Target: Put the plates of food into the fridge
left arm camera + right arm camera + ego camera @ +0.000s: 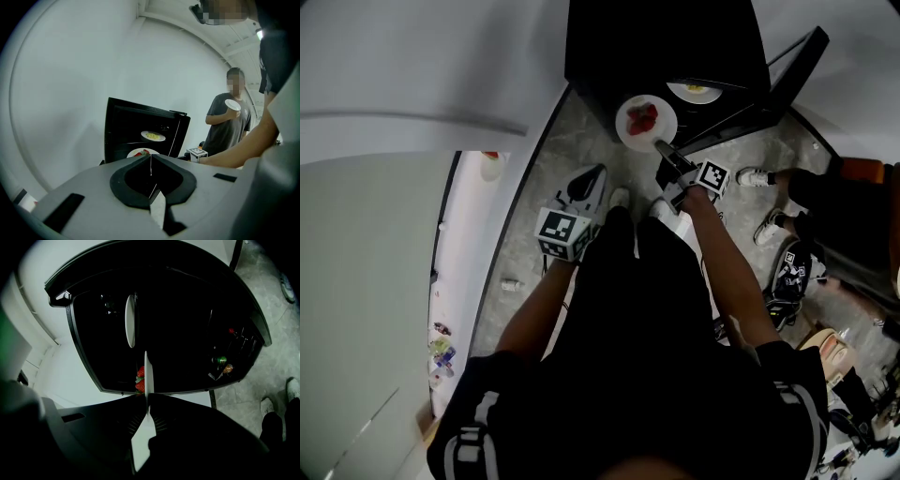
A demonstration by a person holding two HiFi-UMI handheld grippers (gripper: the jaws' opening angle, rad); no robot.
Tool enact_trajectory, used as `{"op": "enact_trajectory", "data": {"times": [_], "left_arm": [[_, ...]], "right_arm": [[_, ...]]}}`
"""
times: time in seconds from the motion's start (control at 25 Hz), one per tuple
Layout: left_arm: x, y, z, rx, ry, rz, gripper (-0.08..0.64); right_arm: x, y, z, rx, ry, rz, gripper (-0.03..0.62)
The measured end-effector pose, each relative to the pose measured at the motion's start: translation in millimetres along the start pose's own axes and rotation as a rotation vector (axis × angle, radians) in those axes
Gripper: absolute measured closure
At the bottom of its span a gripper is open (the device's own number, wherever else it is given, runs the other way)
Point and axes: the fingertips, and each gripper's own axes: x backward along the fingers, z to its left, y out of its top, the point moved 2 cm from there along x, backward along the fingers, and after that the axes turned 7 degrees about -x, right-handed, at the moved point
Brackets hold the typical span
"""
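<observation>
Right claw: your right claw (661,148) is pinching the near rim of the plate of strawberries (645,122), with the pads clamped on the thin edge.
Plate: it hangs at the mouth of the open fridge (666,37), low down, below the plate of yellow food (694,91) that is already on a shelf.
Left claw: your left claw (586,183) is pressed together with nothing in it and held well back from the fridge.
Step in hand: sliding the plate in, by the look of it. Carry it flat so the berries don't roll, go straight in under the upper plate, and let the far rim land before you loosen the pinch.
Watch: the fridge door (778,80) stands open just right of your wrist — keep your elbow off it.
Surface: no worktop here. The fridge sits on a grey mottled floor (581,141) against a white wall.
Room: a bystander (229,122) with a white cup (232,104) stands beyond the door — other feet show at the right.
</observation>
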Motion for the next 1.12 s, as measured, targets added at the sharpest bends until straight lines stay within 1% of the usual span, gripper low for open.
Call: {"op": "enact_trajectory", "data": {"times": [0.16,0.28,0.44,0.64,0.8,1.0,1.12], "left_arm": [[3.7,-6.6,-8.2,0.020,0.042,0.002,0.538],[9.1,-11.4,-19.1,0.040,0.057,0.004,0.538],[11.0,-18.4,-32.8,0.047,0.035,0.011,0.538],[9.9,-27.8,-34.6,0.054,-0.003,0.011,0.538],[14.6,-35.0,-28.3,0.042,-0.029,0.012,0.538],[21.0,-42.0,-11.3,0.041,-0.033,0.002,0.538],[25.1,-50.7,-5.2,0.046,-0.042,0.004,0.538]], "right_arm": [[0.2,2.7,1.4,0.002,0.022,0.016,0.550],[2.7,3.5,0.8,0.009,0.028,0.024,0.551],[4.4,6.5,-6.7,0.010,0.022,0.016,0.551],[-0.3,9.3,-19.9,0.016,0.005,-0.009,0.551],[-10.1,9.6,-29.9,0.028,0.005,-0.033,0.551],[-20.7,8.0,-49.3,0.007,-0.008,-0.080,0.551],[-25.6,6.1,-59.1,0.014,-0.014,-0.092,0.550]]}}
